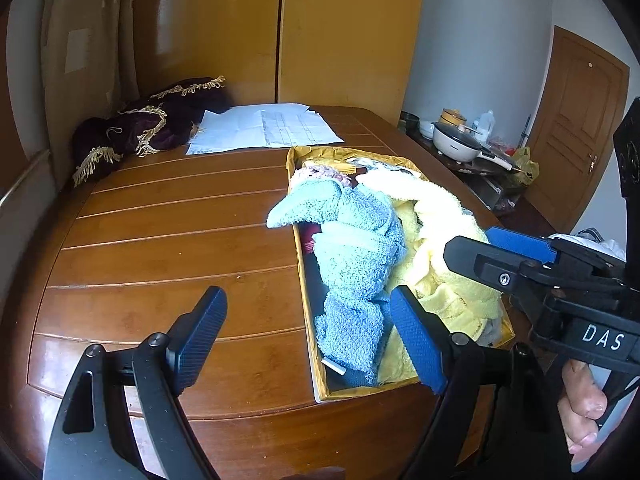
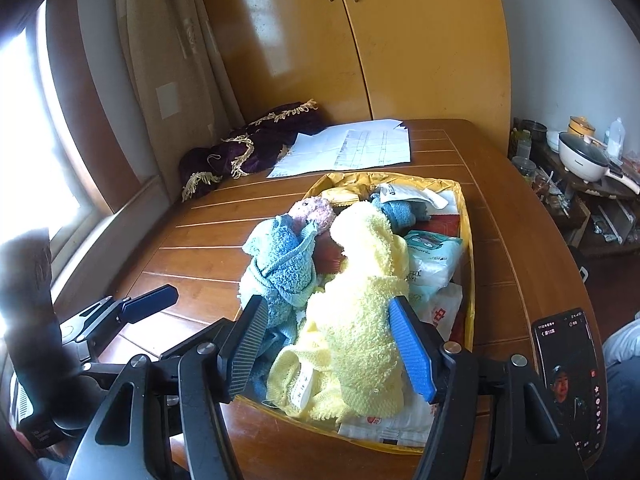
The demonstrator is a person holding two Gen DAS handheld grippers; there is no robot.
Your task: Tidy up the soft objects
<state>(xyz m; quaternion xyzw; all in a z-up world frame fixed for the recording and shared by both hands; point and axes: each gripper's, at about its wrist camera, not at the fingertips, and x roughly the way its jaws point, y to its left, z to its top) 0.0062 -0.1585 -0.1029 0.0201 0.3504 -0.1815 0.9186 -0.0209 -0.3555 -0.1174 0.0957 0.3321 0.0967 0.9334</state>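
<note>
Two towels fill most of a shallow yellow-lined box [image 1: 304, 280] on the brown wooden table [image 1: 160, 240] in the left wrist view. The blue towel [image 1: 356, 264] lies bunched along the box's left wall, one corner flopping over the rim onto the table side; the yellow towel [image 1: 440, 256] is heaped just beside it to the right, touching it. The left gripper [image 1: 316, 340] is spread wide and holds nothing: its left finger is over bare table, its blue-padded right finger over the near end of the box, at the seam between the two towels. The right gripper [image 1: 516, 252] reaches in from the right above the yellow towel; from here I cannot tell how far its fingers are parted. A hand [image 1: 580, 408] grips its handle at the lower right. White paper sheets [image 1: 268, 130] and a purple fringed cloth [image 1: 148, 128] lie at the far end of the table.

From the right wrist view, the right gripper [image 2: 332, 352] is wide open with the yellow towel [image 2: 360, 312] bulging up between its fingers, unclamped. The blue towel [image 2: 280, 268] sits left of it, a pink plush item [image 2: 314, 210] behind, and plastic packets [image 2: 432, 264] to the right in the box [image 2: 468, 280]. The left gripper [image 2: 132, 308] shows at the left above the table [image 2: 500, 240]. A lit phone [image 2: 568, 376] rests near the table's right edge.
</note>
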